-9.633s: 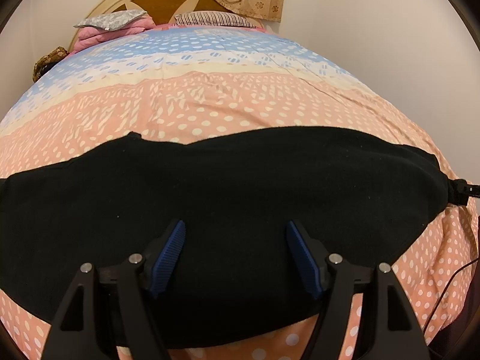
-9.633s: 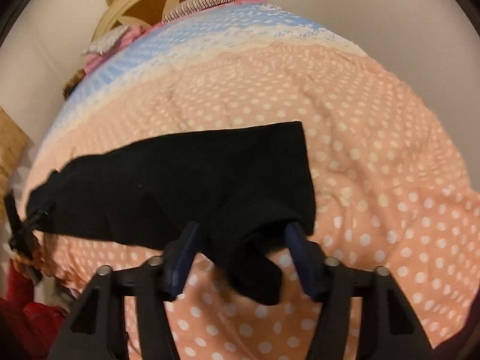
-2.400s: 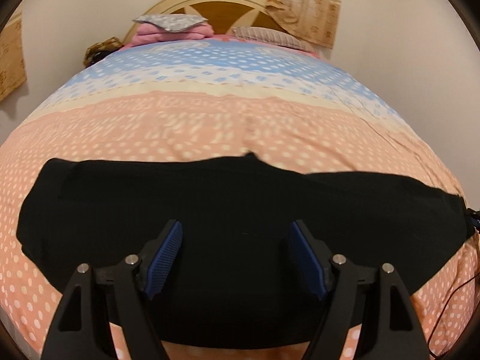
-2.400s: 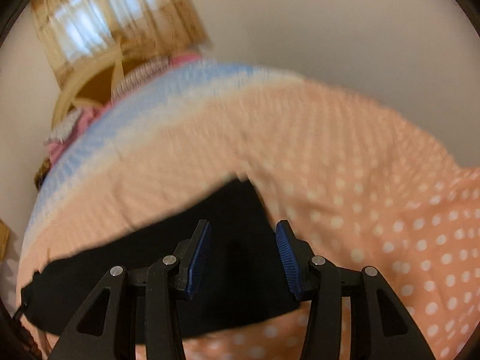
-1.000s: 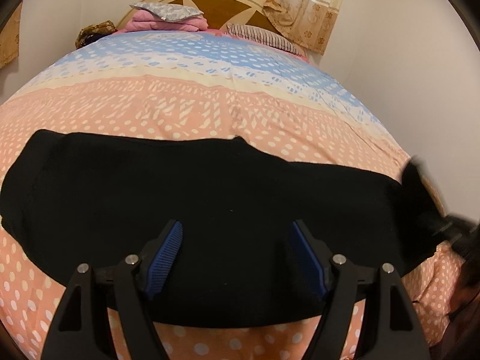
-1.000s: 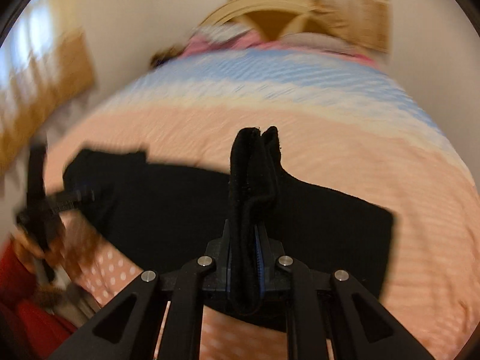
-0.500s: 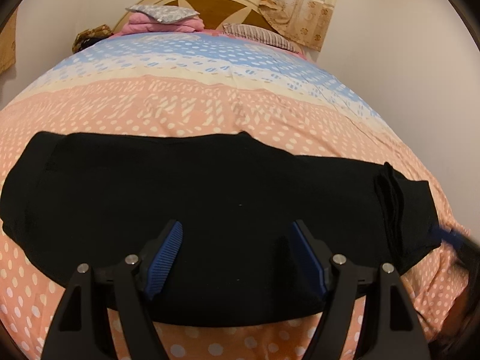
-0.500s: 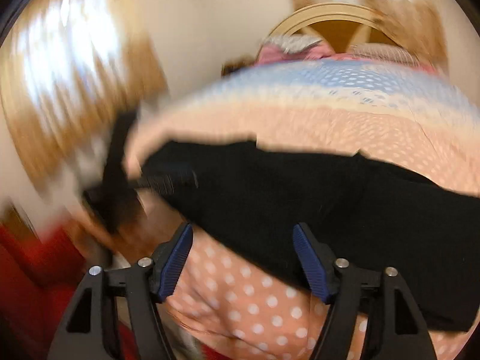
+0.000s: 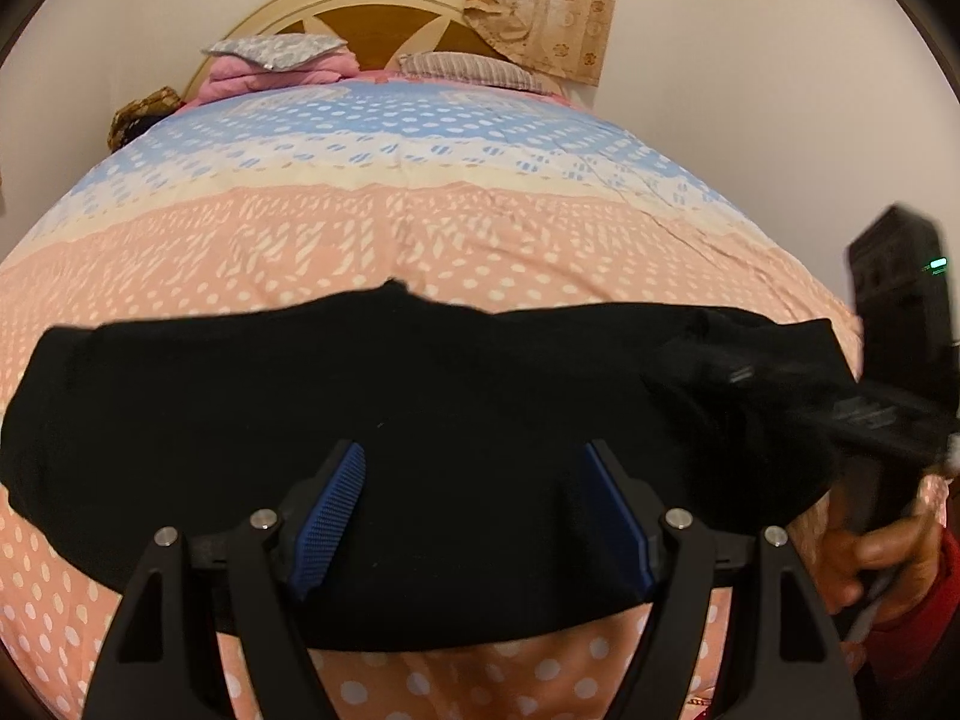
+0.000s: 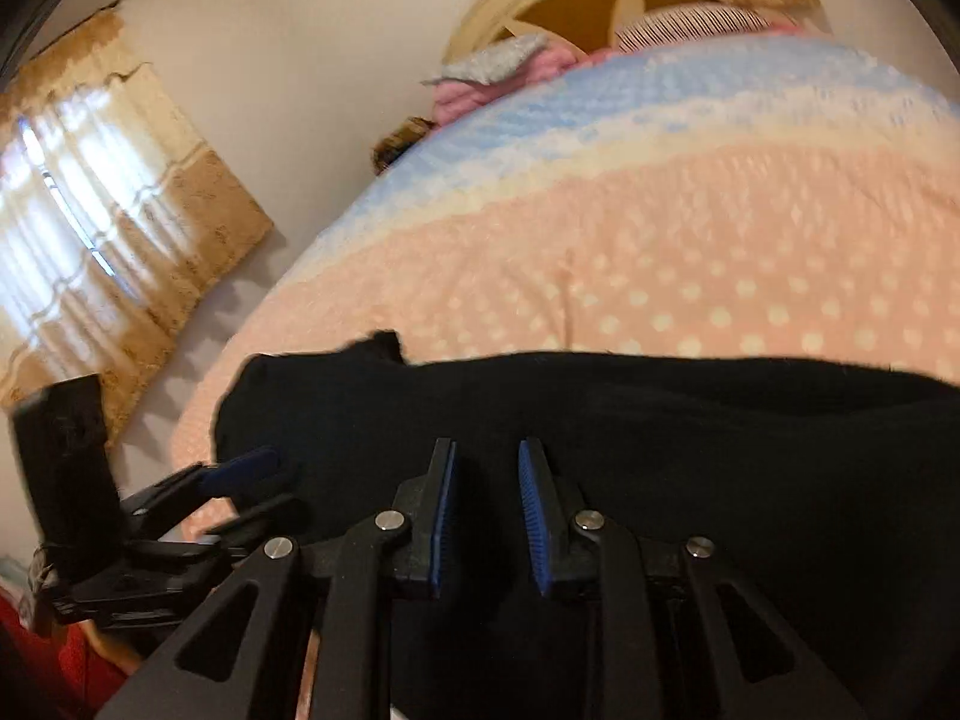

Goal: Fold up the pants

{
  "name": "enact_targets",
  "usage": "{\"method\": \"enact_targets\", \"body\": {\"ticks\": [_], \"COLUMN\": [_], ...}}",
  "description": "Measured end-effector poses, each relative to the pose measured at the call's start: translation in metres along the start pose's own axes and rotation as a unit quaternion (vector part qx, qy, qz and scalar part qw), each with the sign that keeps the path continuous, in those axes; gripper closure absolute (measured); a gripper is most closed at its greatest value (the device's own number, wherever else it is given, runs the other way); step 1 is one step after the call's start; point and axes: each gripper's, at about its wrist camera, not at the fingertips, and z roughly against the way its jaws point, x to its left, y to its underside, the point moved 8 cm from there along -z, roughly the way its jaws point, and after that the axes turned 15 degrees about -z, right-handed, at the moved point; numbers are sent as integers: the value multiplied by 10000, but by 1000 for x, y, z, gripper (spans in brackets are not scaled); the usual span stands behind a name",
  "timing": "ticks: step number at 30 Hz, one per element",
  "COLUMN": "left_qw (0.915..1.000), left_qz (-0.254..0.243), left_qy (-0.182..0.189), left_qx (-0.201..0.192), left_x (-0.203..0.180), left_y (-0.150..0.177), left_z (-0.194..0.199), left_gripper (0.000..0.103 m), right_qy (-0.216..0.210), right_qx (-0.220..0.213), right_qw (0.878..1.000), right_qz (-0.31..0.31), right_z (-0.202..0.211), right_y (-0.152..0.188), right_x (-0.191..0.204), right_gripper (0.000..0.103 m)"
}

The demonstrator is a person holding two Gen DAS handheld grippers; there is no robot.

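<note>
Your left gripper (image 9: 471,510) hangs wide open with nothing clamped, the black pants (image 9: 420,396) spread flat on the dotted bedspread (image 9: 420,228) right under and ahead of its jaws. Your right gripper (image 10: 486,498) is closing, jaws narrow over the pants; can't tell if cloth sits between them.

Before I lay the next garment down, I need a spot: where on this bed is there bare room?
The free patch is the wide bedspread between the black pants and the pillows by the headboard. A narrow dotted strip runs along the near edge. It is crowded over the pants, where the left tongs and the closing right tongs work.
</note>
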Motion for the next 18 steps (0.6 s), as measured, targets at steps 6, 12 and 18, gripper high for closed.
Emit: {"method": "enact_targets", "body": {"ticks": [6, 12, 18], "left_qw": [9975, 9908, 9920], "left_qz": [-543, -1011, -1194], "left_qy": [330, 637, 386], "left_qx": [-293, -641, -143], "left_x": [-47, -114, -148], "left_y": [-35, -73, -50], "left_z": [-4, -19, -59], "left_gripper": [26, 26, 26], "right_qy": [102, 1574, 1607], "right_qx": [-1321, -1326, -1050], "right_qw": [9910, 9764, 9761], "right_qz": [-201, -651, -1020], "right_z": [111, 159, 127], "right_y": [-38, -48, -49], "right_x": [-23, -115, -164], "right_gripper": [80, 80, 80]}}
